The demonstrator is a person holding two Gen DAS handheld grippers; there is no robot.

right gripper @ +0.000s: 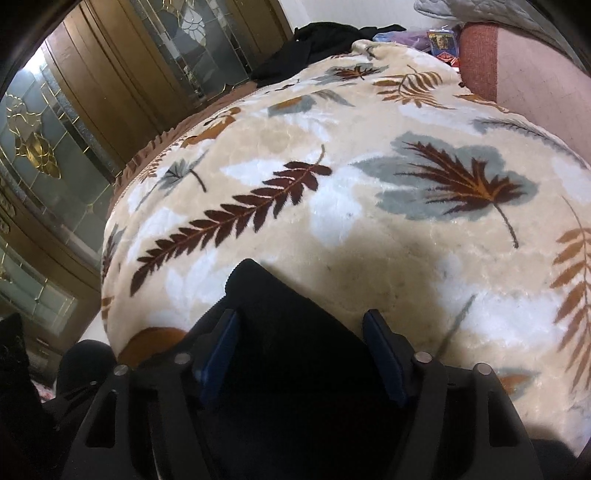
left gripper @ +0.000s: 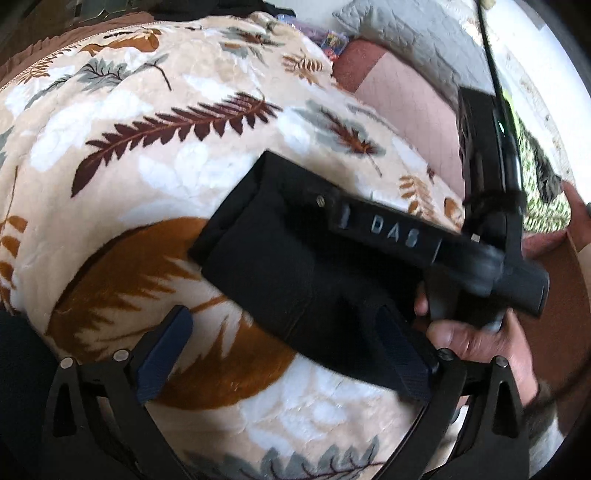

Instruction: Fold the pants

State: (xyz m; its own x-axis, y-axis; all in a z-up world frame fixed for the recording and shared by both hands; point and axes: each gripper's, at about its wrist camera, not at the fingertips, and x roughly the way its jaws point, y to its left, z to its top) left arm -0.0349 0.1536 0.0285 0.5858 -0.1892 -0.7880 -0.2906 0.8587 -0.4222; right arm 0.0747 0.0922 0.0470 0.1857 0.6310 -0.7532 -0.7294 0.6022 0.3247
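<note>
The left tongs (left gripper: 288, 343) stand wide open, their dark-blue pads well apart; the right-side pad lies against the near edge of the folded black fabric pants (left gripper: 295, 266), the other over bare blanket, so nothing is gripped. The right tongs (right gripper: 301, 354) are also spread open, straddling the black bundle (right gripper: 295, 332) between their blue pads, with no visible pinch. In the left wrist view the right tool's black body (left gripper: 406, 236) rests on top of the pants, held by a bare hand (left gripper: 480, 343). The pants form a compact block whose long axis runs diagonally, from upper left to lower right. They lie on a cream plush bed blanket with leaf prints (left gripper: 147, 166). Beyond are wooden doors with leaded glass (right gripper: 74, 129) and a grey quilted pillow (left gripper: 399, 33).
</note>
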